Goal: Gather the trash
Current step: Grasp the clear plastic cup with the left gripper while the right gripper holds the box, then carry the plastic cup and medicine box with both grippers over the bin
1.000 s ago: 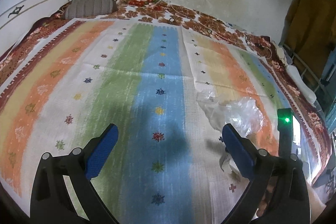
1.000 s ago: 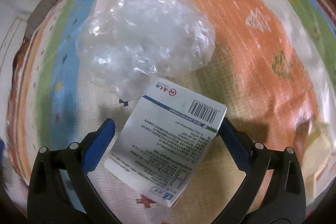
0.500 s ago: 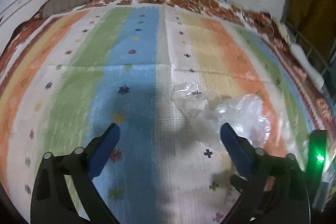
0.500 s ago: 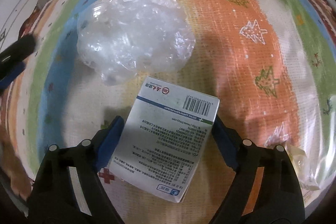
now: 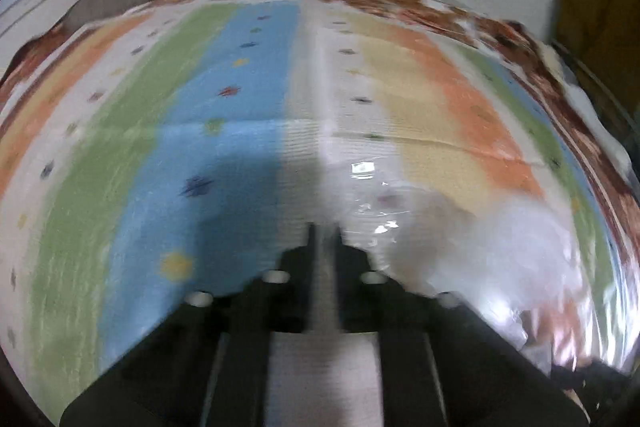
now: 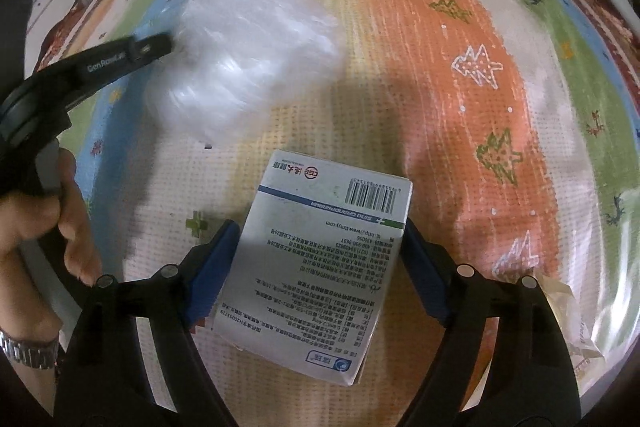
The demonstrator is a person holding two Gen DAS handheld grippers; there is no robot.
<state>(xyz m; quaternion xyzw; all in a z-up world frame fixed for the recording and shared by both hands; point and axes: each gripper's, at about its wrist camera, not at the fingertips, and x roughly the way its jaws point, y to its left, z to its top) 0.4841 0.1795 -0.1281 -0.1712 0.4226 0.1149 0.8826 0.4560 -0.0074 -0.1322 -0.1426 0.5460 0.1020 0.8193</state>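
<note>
We held the white printed carton (image 6: 320, 259) between the blue pads (image 6: 212, 267) of our right gripper (image 6: 316, 271), whose jaws stood closed against its two long sides, with the barcode end pointing away from us. Whether anything was inside the carton we could not tell. Beyond the carton, on the striped bedspread (image 6: 460, 27), lay the crumpled clear plastic bag (image 6: 244, 55), which looked to hold nothing. Our left gripper (image 6: 150, 45) reached that bag's left edge. In the blurred left wrist view, the left gripper (image 5: 324, 239) had its jaws drawn nearly together; whether they pinched the bag (image 5: 480, 235) lying just to their right, we could not tell.
</note>
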